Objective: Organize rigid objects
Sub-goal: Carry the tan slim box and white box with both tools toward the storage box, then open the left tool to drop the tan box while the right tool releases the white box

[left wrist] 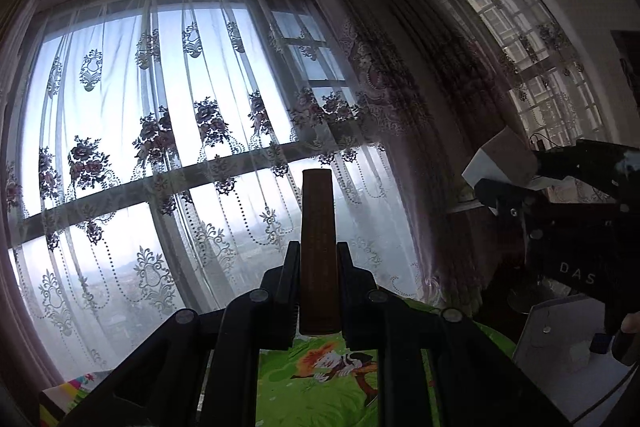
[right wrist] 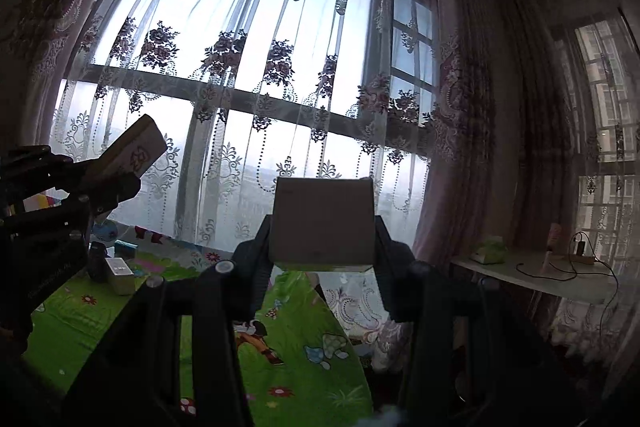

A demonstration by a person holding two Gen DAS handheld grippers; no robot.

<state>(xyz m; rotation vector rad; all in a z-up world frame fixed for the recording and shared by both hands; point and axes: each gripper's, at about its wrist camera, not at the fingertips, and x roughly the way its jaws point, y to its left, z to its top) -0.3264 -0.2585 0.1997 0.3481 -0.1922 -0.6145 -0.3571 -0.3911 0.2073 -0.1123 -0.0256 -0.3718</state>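
In the left wrist view my left gripper (left wrist: 319,247) is shut on a thin brown box (left wrist: 318,203), seen edge-on and standing up between the fingers. The right wrist view shows that flat box (right wrist: 138,147) at the far left, tilted in the left gripper (right wrist: 108,175). My right gripper (right wrist: 323,227) is shut on a wider grey cardboard box (right wrist: 324,211), with a pad on each side wall. The left wrist view has that box (left wrist: 508,157) at the right, held in the right gripper (left wrist: 516,183). Both grippers point level toward the curtained window.
A green cartoon-print mat (right wrist: 304,379) lies below. On it at the left stand a small grey box (right wrist: 120,273), a dark cylinder (right wrist: 97,261) and a teal box (right wrist: 126,247). A pale table (right wrist: 532,277) with cables and a green tissue box (right wrist: 490,251) stands at the right.
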